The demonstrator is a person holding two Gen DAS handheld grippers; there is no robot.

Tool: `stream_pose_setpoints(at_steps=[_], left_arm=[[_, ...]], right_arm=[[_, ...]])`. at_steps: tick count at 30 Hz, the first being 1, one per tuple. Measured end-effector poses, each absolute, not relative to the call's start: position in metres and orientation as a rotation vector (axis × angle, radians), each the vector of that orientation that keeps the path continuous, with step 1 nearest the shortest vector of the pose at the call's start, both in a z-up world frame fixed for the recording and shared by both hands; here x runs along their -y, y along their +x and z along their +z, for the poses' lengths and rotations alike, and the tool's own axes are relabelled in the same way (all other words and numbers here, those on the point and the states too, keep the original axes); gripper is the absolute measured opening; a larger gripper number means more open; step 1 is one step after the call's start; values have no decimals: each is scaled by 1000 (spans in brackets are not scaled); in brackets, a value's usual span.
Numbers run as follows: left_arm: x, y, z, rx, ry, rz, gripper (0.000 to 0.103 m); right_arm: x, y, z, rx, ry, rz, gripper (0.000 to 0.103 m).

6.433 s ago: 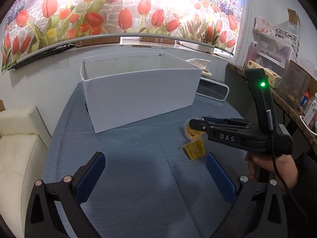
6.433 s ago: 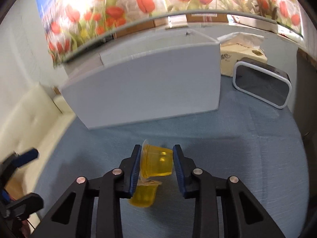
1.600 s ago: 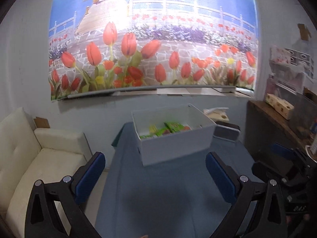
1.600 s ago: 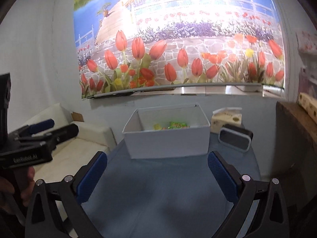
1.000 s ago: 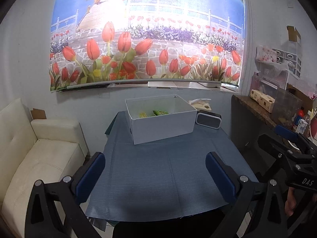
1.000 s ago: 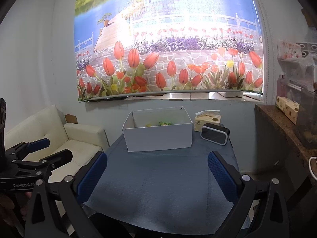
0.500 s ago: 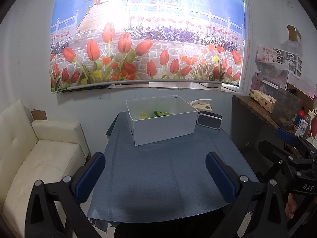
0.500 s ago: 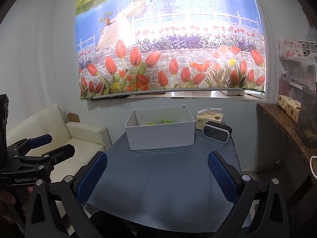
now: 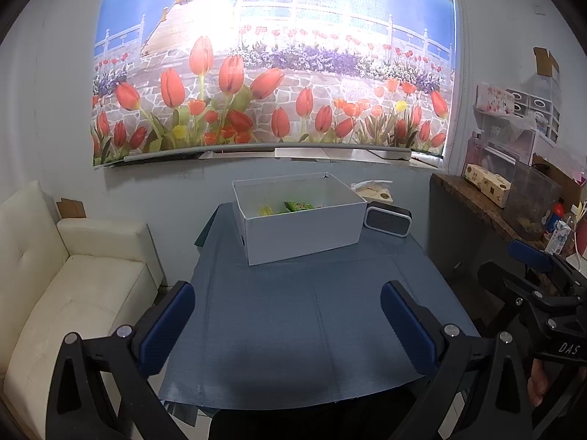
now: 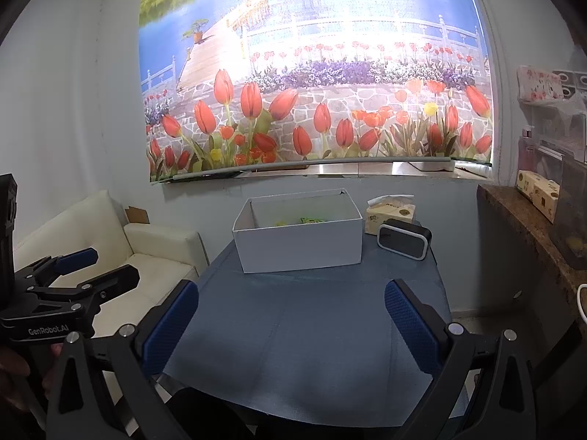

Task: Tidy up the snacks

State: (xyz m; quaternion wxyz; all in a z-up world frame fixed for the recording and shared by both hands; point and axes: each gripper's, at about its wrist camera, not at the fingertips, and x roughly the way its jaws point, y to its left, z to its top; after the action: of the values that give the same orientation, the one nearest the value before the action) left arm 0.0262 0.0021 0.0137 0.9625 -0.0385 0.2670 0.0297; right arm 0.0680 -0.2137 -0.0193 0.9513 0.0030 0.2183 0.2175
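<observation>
Both grippers, left gripper point(image 9: 288, 321) and right gripper point(image 10: 291, 321), hang spread and empty, well back from the white box point(image 9: 304, 234) ahead, where green snack packets point(image 9: 298, 206) lie inside; sorting looks finished.

Blue-clothed table point(image 9: 315, 330), white box point(image 9: 304, 236), speaker point(image 9: 387, 219), tissue box point(image 10: 390, 215) at far edge
</observation>
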Motion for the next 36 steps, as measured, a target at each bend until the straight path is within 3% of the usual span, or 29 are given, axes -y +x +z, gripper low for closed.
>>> stream_pose_setpoints(at_steps=[36], left_arm=[[-1,27,12,-539,-70,52,103]], right_arm=[[211,65,-19,-444,0,463,103]])
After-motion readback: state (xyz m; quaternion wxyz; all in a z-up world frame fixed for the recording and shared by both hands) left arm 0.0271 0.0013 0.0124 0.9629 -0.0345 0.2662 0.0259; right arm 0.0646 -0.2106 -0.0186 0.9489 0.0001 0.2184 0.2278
